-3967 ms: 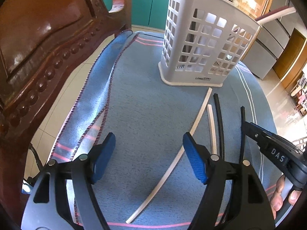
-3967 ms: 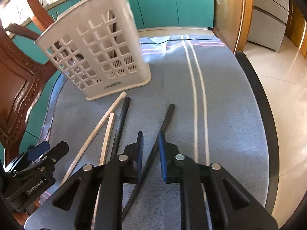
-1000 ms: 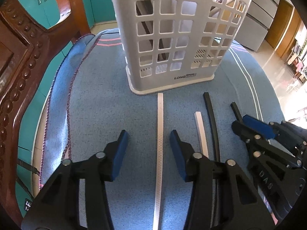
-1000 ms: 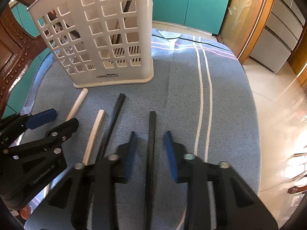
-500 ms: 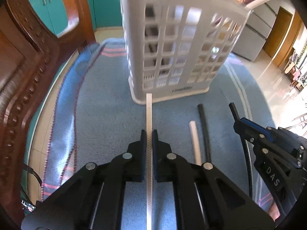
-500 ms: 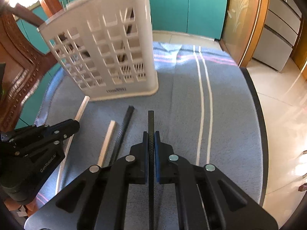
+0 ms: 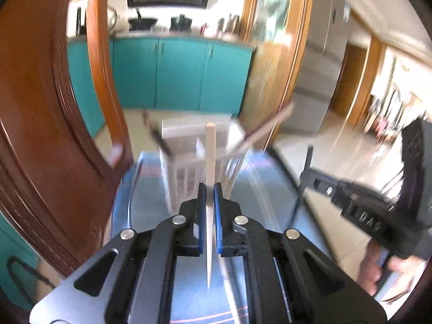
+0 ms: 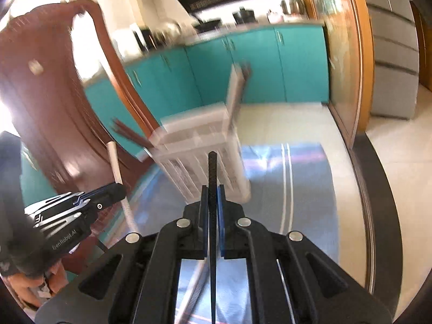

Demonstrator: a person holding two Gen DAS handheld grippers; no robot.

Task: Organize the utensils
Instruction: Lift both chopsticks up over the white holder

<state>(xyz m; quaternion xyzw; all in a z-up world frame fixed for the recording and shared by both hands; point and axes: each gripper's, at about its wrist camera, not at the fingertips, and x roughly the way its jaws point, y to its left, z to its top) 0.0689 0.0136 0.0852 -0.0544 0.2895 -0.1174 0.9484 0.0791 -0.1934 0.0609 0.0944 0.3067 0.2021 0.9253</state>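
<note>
A: How much room is there around the holder?

B: The white utensil basket (image 7: 197, 159) stands on the blue striped cloth (image 8: 286, 189), with open cloth to its right up to the table's dark edge (image 8: 378, 189). On its left the carved wooden chair (image 7: 54, 135) crowds in close. Beyond the table's far edge are bare floor tiles and teal cabinets (image 7: 178, 75).

A: And the grippers?

B: The left gripper (image 7: 210, 189) has its blue pads pinched tight on a white chopstick (image 7: 210, 156). The right gripper (image 8: 212, 189) is clamped the same way on a black chopstick (image 8: 212, 172).

A: Which way do the sticks point?

B: Each runs lengthwise straight out along its gripper's fingers, its tip aimed at the basket. The white one's tip overlaps the basket's rim in the left wrist view; how near it really is, I cannot tell through the blur. Both sticks are off the cloth.

A: Anything in the basket already?

B: Dark and pale sticks (image 8: 237, 94) lean out of its top, tilted to either side.
</note>
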